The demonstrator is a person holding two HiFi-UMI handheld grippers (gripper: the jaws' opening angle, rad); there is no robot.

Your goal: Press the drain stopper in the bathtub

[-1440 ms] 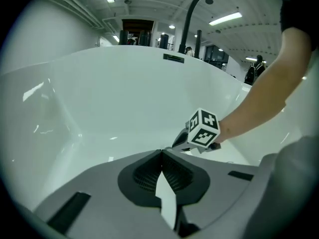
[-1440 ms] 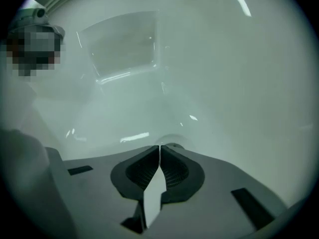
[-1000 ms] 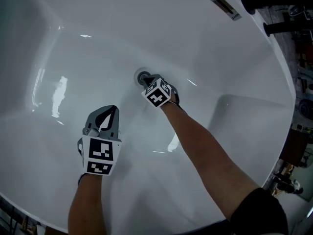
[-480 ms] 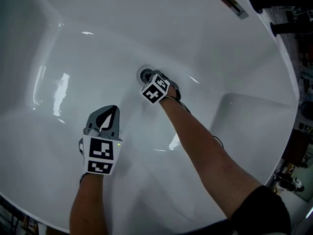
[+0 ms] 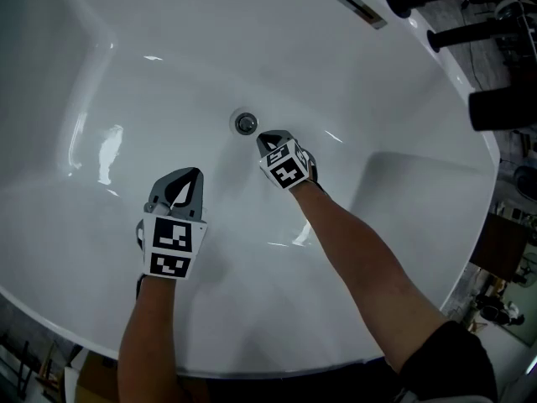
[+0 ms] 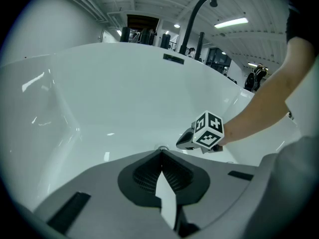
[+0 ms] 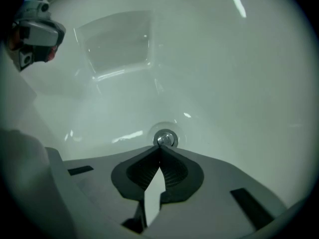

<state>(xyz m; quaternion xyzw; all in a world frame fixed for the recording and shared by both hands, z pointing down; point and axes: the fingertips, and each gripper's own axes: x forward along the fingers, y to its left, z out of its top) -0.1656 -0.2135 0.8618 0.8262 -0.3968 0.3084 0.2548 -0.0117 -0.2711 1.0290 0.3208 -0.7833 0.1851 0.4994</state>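
The round chrome drain stopper point(image 5: 245, 123) sits in the floor of the white bathtub point(image 5: 168, 65). My right gripper point(image 5: 263, 138) is shut and empty, its tips a short way right of and below the stopper, not touching it. In the right gripper view the drain stopper point(image 7: 165, 139) shows just beyond the closed right gripper point(image 7: 160, 148). Farther back on the left, my left gripper point(image 5: 192, 175) hovers over the tub floor, shut with nothing in it. The left gripper view shows the closed left gripper point(image 6: 161, 152) and the right gripper point(image 6: 185, 141) beyond it.
A rectangular overflow plate point(image 5: 355, 4) is set in the tub's far wall. Black tap handles point(image 5: 463, 32) stand on the rim at the upper right, and a black curved spout point(image 6: 197, 11) rises behind the tub. A recessed seat point(image 5: 419, 183) lies to the right.
My right gripper has pulled back from the drain toward the lower right, so the stopper now shows uncovered. The left gripper has hardly moved.
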